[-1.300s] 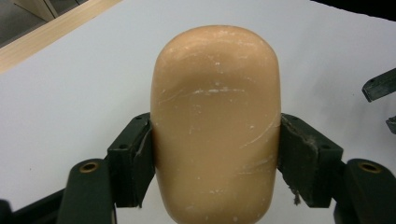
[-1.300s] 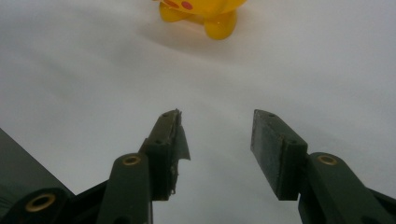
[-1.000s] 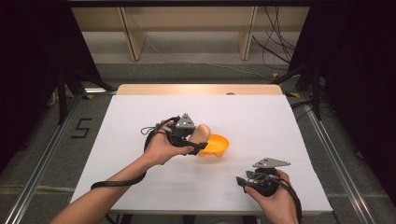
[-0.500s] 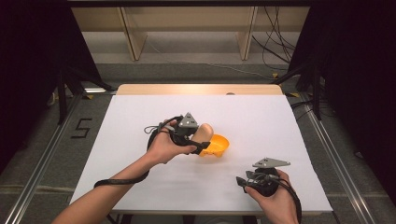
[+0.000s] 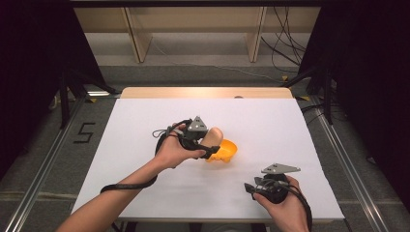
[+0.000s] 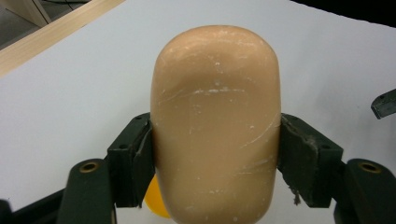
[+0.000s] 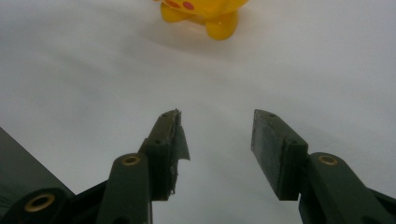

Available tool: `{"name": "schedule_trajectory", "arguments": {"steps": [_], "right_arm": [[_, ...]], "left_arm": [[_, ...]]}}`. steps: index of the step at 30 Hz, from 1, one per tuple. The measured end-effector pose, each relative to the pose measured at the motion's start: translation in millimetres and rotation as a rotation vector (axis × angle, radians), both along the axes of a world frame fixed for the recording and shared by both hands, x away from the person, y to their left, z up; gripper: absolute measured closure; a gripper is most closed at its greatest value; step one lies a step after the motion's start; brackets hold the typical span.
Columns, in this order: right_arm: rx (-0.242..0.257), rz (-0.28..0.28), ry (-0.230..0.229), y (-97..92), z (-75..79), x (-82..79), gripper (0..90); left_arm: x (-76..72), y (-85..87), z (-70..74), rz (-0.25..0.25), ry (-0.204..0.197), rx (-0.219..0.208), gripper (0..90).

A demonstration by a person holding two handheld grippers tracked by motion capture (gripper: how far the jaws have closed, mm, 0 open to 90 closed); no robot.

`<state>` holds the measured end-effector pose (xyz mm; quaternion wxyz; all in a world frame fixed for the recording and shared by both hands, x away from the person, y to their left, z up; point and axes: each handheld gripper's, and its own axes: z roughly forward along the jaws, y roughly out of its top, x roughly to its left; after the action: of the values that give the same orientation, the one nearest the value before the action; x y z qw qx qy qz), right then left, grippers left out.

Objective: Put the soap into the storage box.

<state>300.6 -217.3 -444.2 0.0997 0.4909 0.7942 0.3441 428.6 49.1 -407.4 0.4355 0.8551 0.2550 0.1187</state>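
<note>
Peach-coloured block (image 6: 217, 126) is the star of this one, and the left gripper (image 6: 215, 158) has it pinched square between its black jaws, one pad flat on each side, the rounded end sticking out ahead. From the high view the left gripper (image 5: 209, 145) sits near the middle of the white table (image 5: 290, 125), and the block (image 5: 215, 135) hangs just over, or maybe touching, the yellow bowl (image 5: 227, 151) — hard to call contact from up there. A sliver of that yellow bowl (image 6: 156, 205) peeks out below the block in the left gripper view, so the block is right above it.

Over on the near right, the right gripper (image 5: 256, 187) waits low at the table's near edge, well apart from the action. Its own camera shows its jaws spread wide with nothing between them, right gripper (image 7: 215, 126) pointing across bare white table toward the yellow bowl (image 7: 205, 11), whose little stubby feet and red spots show at the far edge.

My read: this is the placing step, block going into the bowl. The next move calls for a short lowering until the block settles inside the rim, then a clean release. The bowl looks light, so a nudge could slide or tip it; the free right gripper could steady it if needed.
</note>
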Motion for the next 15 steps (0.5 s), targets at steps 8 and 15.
{"name": "schedule_trajectory", "arguments": {"steps": [8, 15], "right_arm": [[-0.003, 0.002, -0.001, -0.1, -0.2, 0.1, 53.1], [-0.003, 0.003, -0.002, -0.2, -0.1, 0.2, 53.1]], "left_arm": [[4.6, -3.8, -3.6, -0.008, -0.005, -0.002, 32.6], [9.0, -4.9, -7.2, -0.015, -0.004, -0.008, 32.5]]}}
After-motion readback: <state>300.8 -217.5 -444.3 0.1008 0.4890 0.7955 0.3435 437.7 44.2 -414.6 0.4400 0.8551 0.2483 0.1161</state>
